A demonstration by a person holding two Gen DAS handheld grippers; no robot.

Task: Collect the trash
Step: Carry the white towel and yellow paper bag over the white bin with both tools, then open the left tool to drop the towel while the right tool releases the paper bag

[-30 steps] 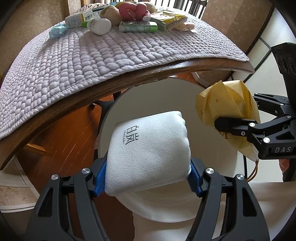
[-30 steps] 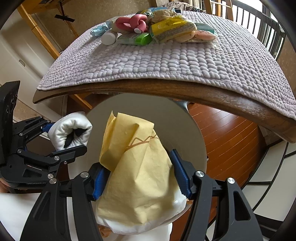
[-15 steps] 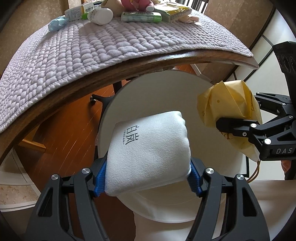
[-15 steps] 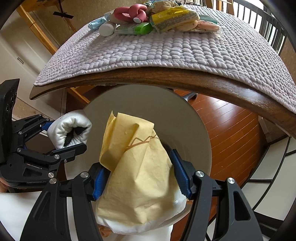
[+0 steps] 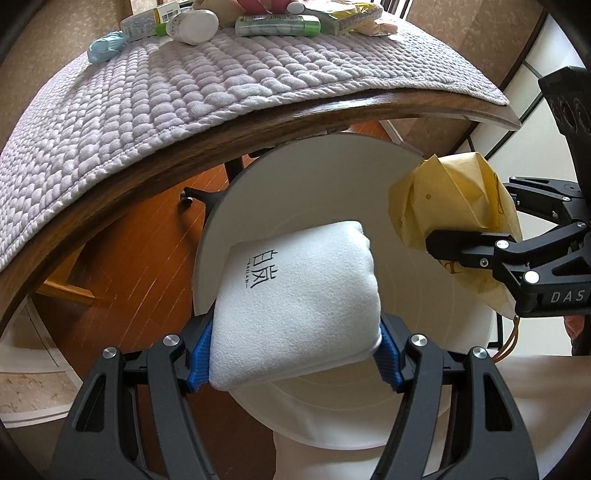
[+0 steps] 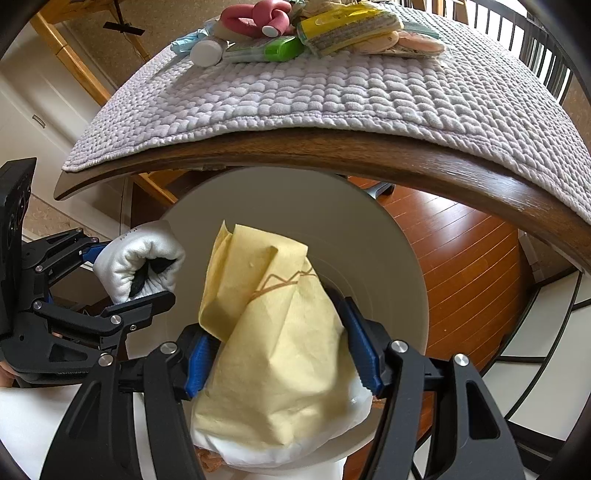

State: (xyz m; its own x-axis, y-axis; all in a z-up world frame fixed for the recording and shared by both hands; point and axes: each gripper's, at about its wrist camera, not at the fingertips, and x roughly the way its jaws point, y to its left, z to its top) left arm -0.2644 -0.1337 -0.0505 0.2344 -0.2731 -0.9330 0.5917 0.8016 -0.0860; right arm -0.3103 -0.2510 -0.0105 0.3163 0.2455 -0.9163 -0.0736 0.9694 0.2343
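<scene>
Left gripper (image 5: 295, 332) clamped on white folded cloth (image 5: 295, 306); right gripper (image 6: 284, 350) clamped on yellow paper wrapper (image 6: 273, 350), side by side.

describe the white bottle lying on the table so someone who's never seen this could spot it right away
Start at the wooden table covered by a grey quilted mat, and look at the cluster of items at its far end. The white bottle lies on its side at the left of that cluster, beside the green-capped tube and in front of the pink looped item. It alone is plain white with a round flat end.
</scene>
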